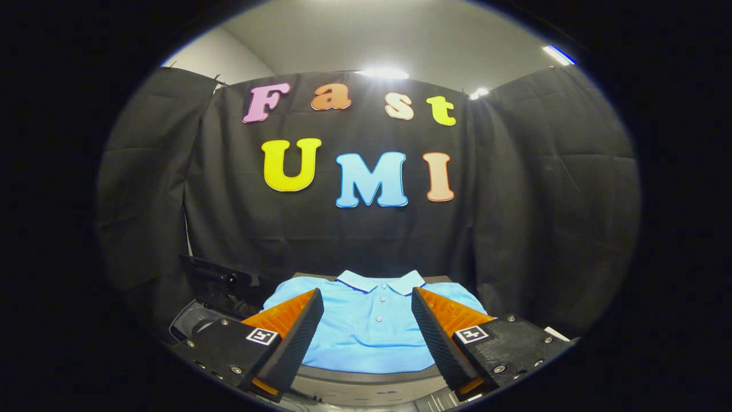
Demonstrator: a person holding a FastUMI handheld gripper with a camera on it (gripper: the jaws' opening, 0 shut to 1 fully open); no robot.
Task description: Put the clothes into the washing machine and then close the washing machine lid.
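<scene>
Black cloth wall point(366, 229), pale ceiling point(400, 34), ceiling lights point(384, 73)

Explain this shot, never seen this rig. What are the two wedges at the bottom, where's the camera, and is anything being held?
The camera rides on a handheld two-finger gripper that a person carries; there is no robot arm. It is a fisheye lens looking forward along the fingers, so the two wedges at the bottom are the gripper's own fingers, spread apart and holding nothing. Between and just beyond them lies a folded light blue polo shirt with a buttoned collar, resting on a dark flat surface with nothing touching it. To the left of the shirt sits a dark glossy shape; I cannot tell whether it is the washing machine. Behind everything hangs the booth's black cloth wall.
</scene>
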